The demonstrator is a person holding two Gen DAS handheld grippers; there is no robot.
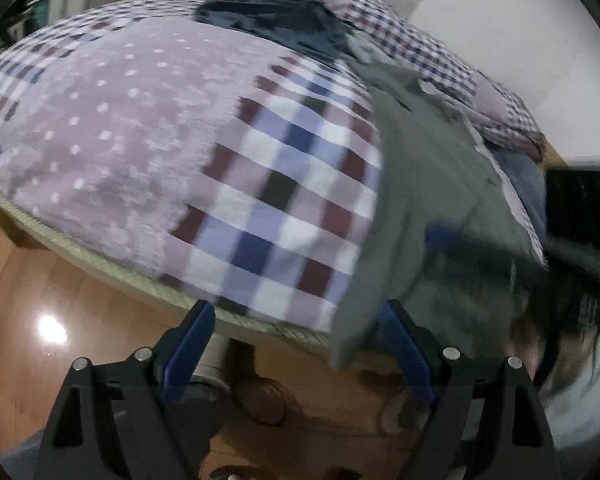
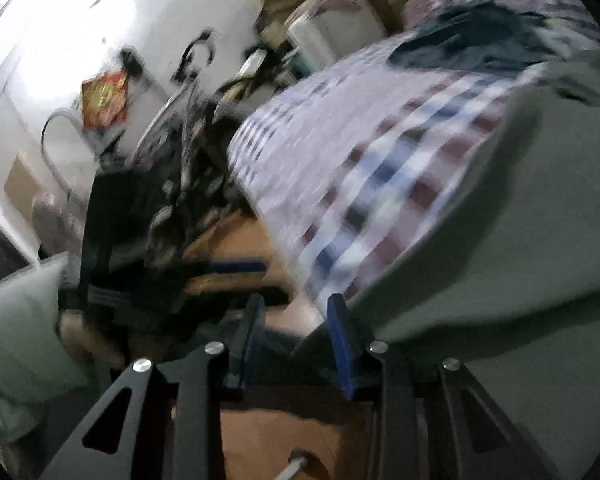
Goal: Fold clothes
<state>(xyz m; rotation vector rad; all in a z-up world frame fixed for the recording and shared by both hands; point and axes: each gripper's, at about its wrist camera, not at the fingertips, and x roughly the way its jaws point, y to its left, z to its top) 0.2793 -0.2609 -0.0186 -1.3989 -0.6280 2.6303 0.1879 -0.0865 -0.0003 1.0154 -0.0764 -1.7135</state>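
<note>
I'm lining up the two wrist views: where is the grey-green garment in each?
Left wrist: grey-green garment at right, draped over the bed's edge.
Right wrist: it fills the right side, close to the camera.
Shared landmark: dark blue clothes pile farther back on the checked bedcover.

A bed (image 1: 148, 128) with a mauve dotted and checked cover (image 1: 284, 200) carries a grey garment (image 1: 432, 184) draped over its 3 o'clock edge, and a dark garment (image 1: 276, 20) bunched toward 12 o'clock.

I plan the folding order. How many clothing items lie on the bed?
2. A grey garment hangs over the bed's near edge at the right; a dark blue pile lies at the far end and may hide more.
</note>
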